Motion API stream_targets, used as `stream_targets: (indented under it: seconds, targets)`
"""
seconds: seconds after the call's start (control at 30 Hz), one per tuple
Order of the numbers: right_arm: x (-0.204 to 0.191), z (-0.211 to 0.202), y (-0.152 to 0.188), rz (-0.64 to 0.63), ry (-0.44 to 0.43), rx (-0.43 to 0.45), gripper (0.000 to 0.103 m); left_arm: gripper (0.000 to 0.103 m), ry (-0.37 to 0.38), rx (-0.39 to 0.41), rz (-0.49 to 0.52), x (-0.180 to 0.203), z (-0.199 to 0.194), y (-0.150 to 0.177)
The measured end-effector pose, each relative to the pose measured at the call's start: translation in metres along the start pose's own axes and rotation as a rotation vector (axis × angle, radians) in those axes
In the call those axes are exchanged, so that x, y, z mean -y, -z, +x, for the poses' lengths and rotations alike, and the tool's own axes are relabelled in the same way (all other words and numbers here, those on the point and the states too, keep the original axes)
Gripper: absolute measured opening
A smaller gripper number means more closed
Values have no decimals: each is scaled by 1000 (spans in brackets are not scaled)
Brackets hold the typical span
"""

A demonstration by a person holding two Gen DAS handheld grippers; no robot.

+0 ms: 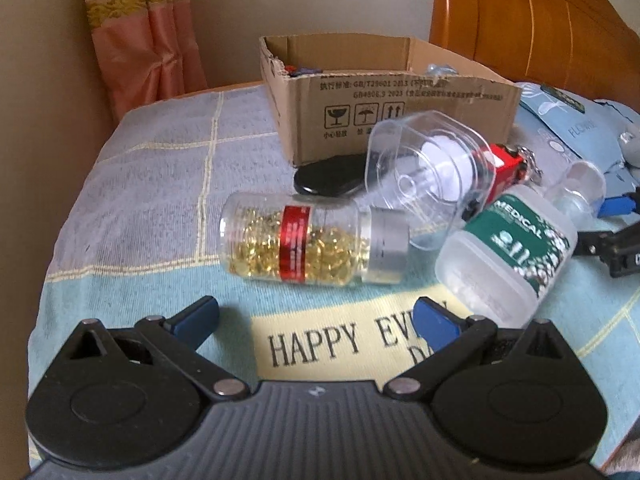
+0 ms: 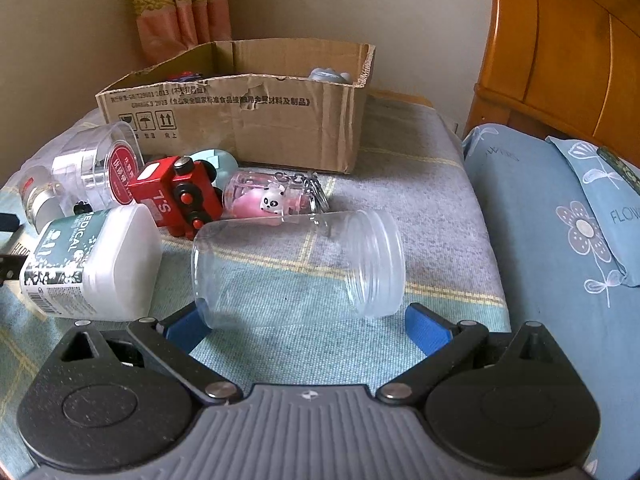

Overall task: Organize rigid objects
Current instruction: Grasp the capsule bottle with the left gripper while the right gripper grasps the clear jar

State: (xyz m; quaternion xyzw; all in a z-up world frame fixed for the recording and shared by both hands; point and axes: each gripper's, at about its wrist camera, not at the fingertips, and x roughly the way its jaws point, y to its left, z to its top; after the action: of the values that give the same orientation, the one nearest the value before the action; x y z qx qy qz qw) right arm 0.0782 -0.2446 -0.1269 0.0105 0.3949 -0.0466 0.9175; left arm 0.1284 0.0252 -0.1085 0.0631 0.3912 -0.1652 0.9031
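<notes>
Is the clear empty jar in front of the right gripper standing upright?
No, the clear jar lies on its side on the cloth.

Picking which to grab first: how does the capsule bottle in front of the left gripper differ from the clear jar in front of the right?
The capsule bottle holds golden capsules; the clear jar looks empty. The bottle has a red label band and a grey cap; the jar is unlabelled, its threaded mouth uncapped. Both are transparent and lie on their sides on the cloth.

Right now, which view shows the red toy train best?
The right wrist view: the red toy train lies in full sight, wheels and lettering visible. In the left wrist view only its end shows behind the clear square jar.
</notes>
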Motion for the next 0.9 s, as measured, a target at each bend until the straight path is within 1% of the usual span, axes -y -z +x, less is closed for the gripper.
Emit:
stream_targets:
  seconds: [0.13,0.4,0.57,0.73,0.9]
  targets:
    - [1,0,1,-9,-8,5,103,102,0,28,2,1,5,-2]
    - [1,4,-2,-21,-20,12,103,102,-4,55,-1,2,12,-6]
    - [-1,8,-5,-25,-23,13,103,102,-1,61,3,1,17,-10]
    - [-2,10,-11,-21,-23,-6,103,102,0,46,-10,1,17,-15]
    - [-3,4,-14,-42,-17,11,103,102,-13,61,-8,1,14,-19]
